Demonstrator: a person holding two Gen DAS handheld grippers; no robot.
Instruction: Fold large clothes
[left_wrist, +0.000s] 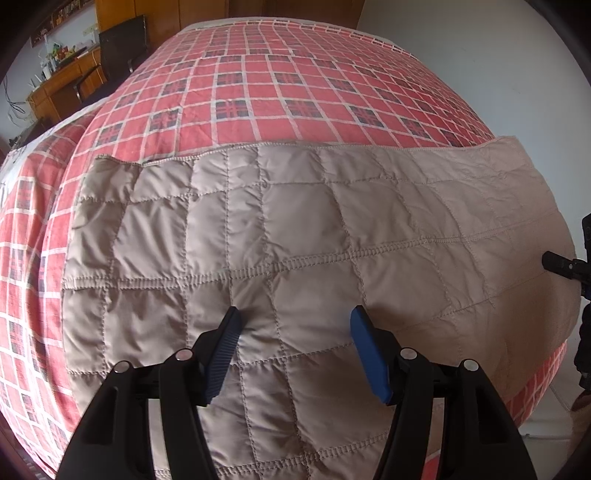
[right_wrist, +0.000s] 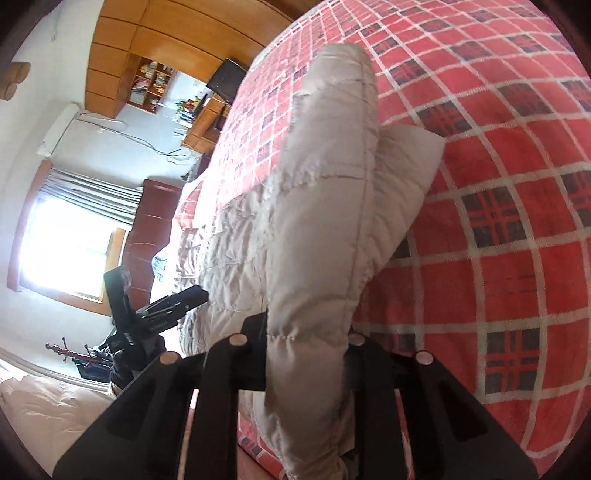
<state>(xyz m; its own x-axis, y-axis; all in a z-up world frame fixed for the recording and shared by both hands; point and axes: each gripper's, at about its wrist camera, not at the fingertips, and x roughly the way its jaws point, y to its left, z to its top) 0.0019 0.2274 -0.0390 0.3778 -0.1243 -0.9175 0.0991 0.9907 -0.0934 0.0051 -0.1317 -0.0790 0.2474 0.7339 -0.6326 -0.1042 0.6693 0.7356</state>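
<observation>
The quilted beige garment (left_wrist: 295, 258) lies spread on the bed (left_wrist: 280, 88), over the red checked cover, its long upper hem running straight across and its near part hanging over the bed's front edge; we take it for a padded coat or jacket already laid flat, though which part is which we cannot tell. Our left tool (left_wrist: 295, 354) stands wide, its blue pads (left_wrist: 369, 354) hovering just above the garment's near middle and holding nothing; our right tool (right_wrist: 306, 354) is closed on a thick doubled fold of the garment at its right end, the padded edge rising out between the jaws and resting on the checked cover beyond. In the left wrist view the right tool shows only as a dark tip at the garment's right edge.

We judge the step in hand to be a fold of the right end across the garment; one side is gripped, the other not. The next move calls for the left tool to take or pin the cloth near the middle, so the body stays put, while the right tool carries its fold over toward the left end; the padding is slippery and bulky, so we would keep the lift low and the edges matched.
</observation>
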